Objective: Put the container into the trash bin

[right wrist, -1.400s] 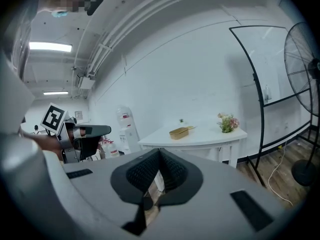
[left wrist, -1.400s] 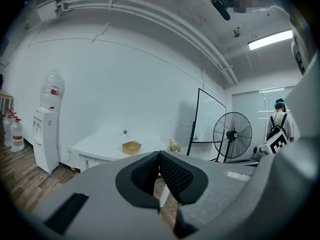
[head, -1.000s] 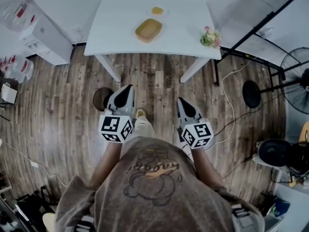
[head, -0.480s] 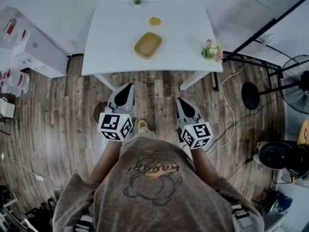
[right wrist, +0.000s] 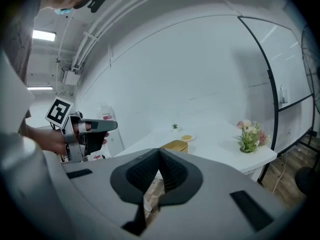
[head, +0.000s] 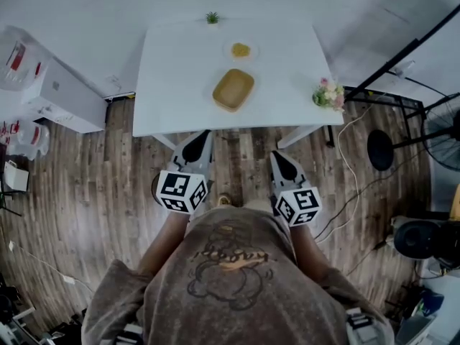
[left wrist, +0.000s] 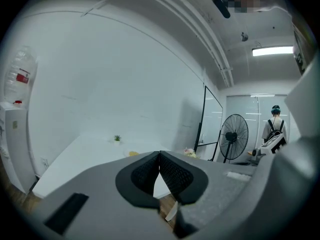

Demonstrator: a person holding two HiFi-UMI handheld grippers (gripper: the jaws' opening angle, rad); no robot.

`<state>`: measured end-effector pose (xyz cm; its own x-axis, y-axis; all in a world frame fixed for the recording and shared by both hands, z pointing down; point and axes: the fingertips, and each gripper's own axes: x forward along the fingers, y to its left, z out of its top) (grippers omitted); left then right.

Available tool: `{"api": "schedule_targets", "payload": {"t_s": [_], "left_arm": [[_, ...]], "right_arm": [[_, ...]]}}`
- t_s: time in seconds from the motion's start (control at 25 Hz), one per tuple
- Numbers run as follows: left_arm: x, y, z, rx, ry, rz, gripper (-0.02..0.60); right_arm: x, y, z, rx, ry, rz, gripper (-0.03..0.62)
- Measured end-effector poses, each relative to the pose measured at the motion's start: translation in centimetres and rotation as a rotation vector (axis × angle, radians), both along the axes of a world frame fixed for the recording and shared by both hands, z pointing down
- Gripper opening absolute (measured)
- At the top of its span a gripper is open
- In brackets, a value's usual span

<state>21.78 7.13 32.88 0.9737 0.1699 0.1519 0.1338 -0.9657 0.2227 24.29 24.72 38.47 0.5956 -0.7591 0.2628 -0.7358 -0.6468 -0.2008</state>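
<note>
A tan, shallow container (head: pixel 233 89) sits in the middle of a white table (head: pixel 180 70); the right gripper view also shows this container (right wrist: pixel 175 145), just past the jaws. My left gripper (head: pixel 203 134) and right gripper (head: pixel 277 154) are held side by side over the wooden floor, short of the table's near edge, pointing at it. Both are shut with nothing between the pads, as the left gripper (left wrist: pixel 159 156) and right gripper (right wrist: pixel 160 154) show in their own views. A dark round object (head: pixel 155 185) on the floor is mostly hidden behind the left gripper.
A small plate with something yellow (head: pixel 241 49), a tiny potted plant (head: pixel 212 18) and a bunch of flowers (head: pixel 329 94) share the table. A white cabinet (head: pixel 57 92) stands at the left. A fan (head: pixel 445 131), a black stand and cables occupy the floor at the right.
Both grippers have moved forward toward the table, still shut. The table and container now lie closer, with the table's near edge just ahead of the fingertips.
</note>
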Motion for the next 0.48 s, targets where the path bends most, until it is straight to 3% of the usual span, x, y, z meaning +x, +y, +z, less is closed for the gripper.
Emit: {"api": "schedule_targets", "payload": {"t_s": [0.48], "left_arm": [[4.1, -1.9, 0.7, -0.017, 0.004, -0.003, 0.005]], "right_arm": [[4.1, -0.9, -0.3, -0.004, 0.01, 0.022, -0.005]]}}
